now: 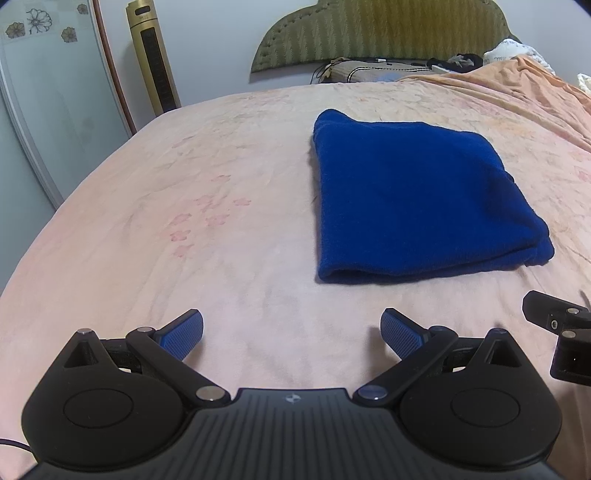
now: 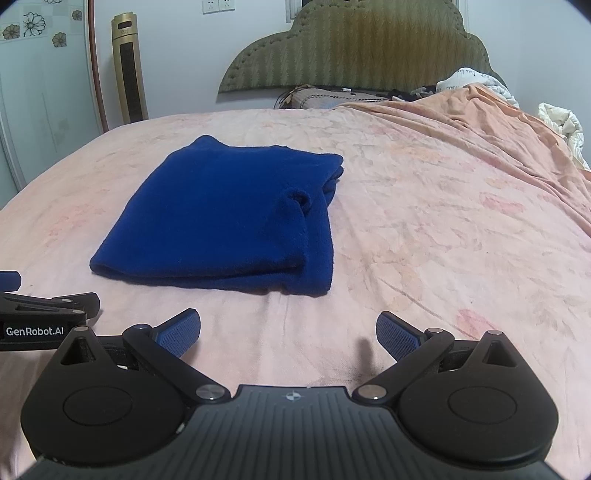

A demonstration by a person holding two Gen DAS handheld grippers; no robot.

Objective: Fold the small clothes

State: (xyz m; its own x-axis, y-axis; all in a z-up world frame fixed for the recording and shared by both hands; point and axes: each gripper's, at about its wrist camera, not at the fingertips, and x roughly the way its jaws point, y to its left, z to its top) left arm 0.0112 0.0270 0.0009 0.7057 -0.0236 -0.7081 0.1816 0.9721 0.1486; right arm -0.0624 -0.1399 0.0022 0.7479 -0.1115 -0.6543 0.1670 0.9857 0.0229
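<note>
Left tongs [image 1: 291, 334] spread wide, level, low over pink floral bedsheet [image 1: 184, 221]. Right tongs [image 2: 288, 334] likewise spread, empty. Folded blue fleece garment [image 1: 410, 199] ahead at one o'clock from left, eleven from right.

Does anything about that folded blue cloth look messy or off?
Slightly. The blue cloth lies folded on the bed, but its right side is uneven: a layer edge curls up and lower layers stick out. Both grippers are open, clear of it.

Fuzzy matt blue cloth [image 2: 221, 214] on a soft, wrinkled pink bedsheet [image 2: 443, 240].

Two low, headboard-facing views [image 1: 388, 33], side by side
</note>
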